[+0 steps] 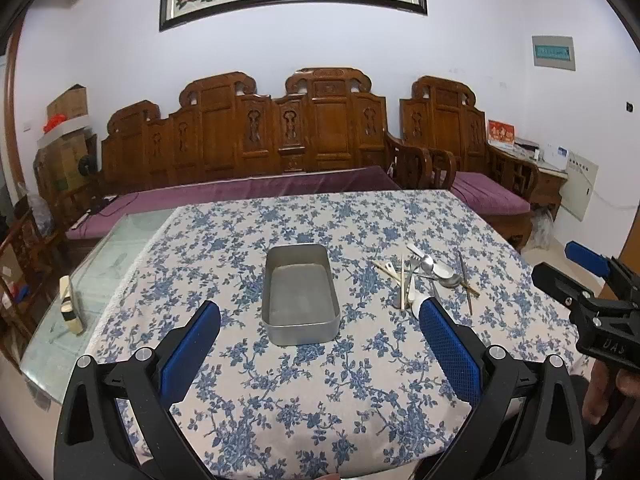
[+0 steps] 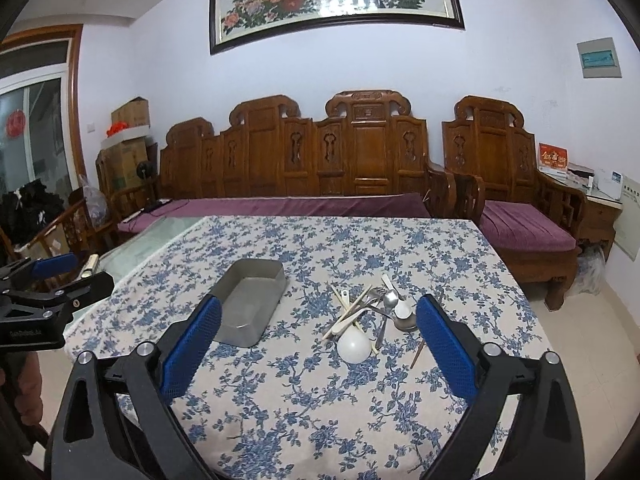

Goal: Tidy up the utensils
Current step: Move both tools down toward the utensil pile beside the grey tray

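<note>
1. The left gripper (image 1: pixel 320 328) hovers above the bench (image 1: pixel 280 400), its jaws spread wide and holding nothing.
2. The right gripper (image 2: pixel 318 320) hovers likewise, jaws wide apart and empty.
3. A metal tray (image 1: pixel 301 294) sits on the bench's blue-flowered tablecloth (image 2: pixel 320 400), nothing in it.
4. Just right of the tray lies the utensil pile (image 2: pixel 370 314): metal spoons, forks, chopsticks and a white plastic ladle (image 2: pixel 353 345), crossing one another.

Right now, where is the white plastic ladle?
In the right wrist view, the white plastic ladle lies at the near edge of the utensil pile, right of the rectangular metal tray.
</note>
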{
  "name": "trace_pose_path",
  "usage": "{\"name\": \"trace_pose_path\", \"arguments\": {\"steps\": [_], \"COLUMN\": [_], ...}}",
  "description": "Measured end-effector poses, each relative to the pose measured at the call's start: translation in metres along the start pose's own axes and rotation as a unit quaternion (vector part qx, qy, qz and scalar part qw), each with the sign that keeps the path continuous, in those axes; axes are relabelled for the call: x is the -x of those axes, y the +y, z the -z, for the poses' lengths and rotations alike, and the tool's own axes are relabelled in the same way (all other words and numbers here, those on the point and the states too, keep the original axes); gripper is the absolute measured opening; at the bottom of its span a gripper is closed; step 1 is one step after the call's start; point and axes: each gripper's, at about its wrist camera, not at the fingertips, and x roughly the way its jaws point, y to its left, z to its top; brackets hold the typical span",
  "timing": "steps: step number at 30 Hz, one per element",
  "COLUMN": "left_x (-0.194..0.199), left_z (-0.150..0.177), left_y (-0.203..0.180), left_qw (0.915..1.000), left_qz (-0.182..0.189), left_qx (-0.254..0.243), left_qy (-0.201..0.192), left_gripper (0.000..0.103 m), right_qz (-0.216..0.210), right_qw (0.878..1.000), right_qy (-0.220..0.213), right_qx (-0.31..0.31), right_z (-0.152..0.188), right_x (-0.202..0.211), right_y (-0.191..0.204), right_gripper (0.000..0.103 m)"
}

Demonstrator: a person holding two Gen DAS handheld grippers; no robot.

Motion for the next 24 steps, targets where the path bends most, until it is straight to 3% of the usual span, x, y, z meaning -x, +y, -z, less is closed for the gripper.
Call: {"name": "trace_pose_path", "arguments": {"steps": [10, 24], "left_x": [-0.036, -0.112], "left_z": [-0.001, -0.005], "left_y": [-0.009, -0.039], "left_qw": [0.9995, 0.9952], "left_qz": [0.014, 0.057], "left_qx": [-0.013, -0.035], "left_qy": [0.024, 0.071], "left_gripper": [0.096, 0.096], "right_qz": [-0.004, 0.026], "right_qw": [1.000, 0.996], "right_qy": [0.026, 0.085], "right_qx": [0.003, -0.021], "right_z": [0.000, -0.001], "right_x": [-0.046, -0.137], "right_y": [-0.027, -0.108], "right_gripper": [0.091, 0.076]}}
